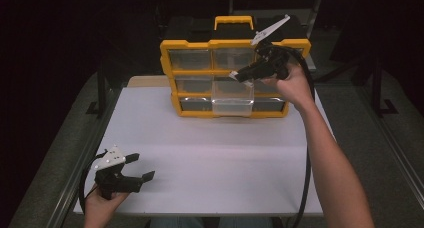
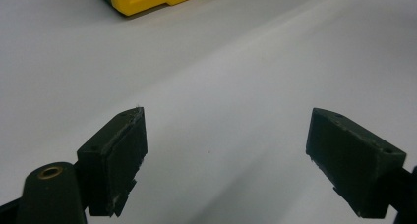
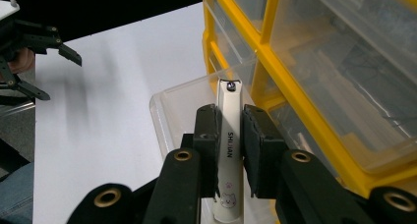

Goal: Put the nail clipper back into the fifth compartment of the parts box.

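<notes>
A white table (image 1: 200, 158) in a dark room, a yellow drawer cabinet (image 1: 235, 78) at its 12 o'clock edge. The right gripper (image 3: 229, 145) is clamped on a slim white nail clipper (image 3: 230, 135), its long axis running straight ahead between the jaws, tip toward 12 o'clock. Directly beyond and below sits the pulled-out clear drawer (image 3: 182, 106), so the drop likely lies just ahead. The right arm reaches far forward. The left gripper (image 1: 137, 172), jaws spread and empty, rests at 7 o'clock, well apart.
</notes>
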A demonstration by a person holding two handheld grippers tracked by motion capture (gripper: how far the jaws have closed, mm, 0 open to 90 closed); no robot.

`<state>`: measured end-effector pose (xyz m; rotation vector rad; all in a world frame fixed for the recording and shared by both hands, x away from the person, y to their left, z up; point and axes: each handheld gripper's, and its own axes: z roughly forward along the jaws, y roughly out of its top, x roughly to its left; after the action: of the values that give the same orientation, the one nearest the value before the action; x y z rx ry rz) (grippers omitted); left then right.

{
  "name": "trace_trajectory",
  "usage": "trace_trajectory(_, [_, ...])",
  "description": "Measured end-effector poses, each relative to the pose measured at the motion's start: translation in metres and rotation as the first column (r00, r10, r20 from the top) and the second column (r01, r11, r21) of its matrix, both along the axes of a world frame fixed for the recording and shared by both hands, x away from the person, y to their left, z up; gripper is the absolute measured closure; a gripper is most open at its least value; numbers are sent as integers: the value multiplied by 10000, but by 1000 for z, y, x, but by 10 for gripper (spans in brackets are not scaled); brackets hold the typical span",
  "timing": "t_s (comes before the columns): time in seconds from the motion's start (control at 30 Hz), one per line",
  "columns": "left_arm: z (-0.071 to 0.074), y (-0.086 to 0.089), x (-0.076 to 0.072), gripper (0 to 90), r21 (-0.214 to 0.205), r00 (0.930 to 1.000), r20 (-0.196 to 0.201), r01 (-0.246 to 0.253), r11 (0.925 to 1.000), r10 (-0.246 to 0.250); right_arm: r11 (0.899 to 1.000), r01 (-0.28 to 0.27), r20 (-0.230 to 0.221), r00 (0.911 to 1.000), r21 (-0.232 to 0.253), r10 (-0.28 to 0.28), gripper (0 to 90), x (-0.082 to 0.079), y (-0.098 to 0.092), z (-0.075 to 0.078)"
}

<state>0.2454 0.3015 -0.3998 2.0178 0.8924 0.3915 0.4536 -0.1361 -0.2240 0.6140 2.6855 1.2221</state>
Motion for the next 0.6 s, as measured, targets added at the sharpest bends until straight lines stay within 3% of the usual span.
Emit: trace_trajectory(0.6, [0,-1,0,157,6,10000,12,22,10000,-22,9995,89,-150,9998,-315,-94,757,1,6,-16])
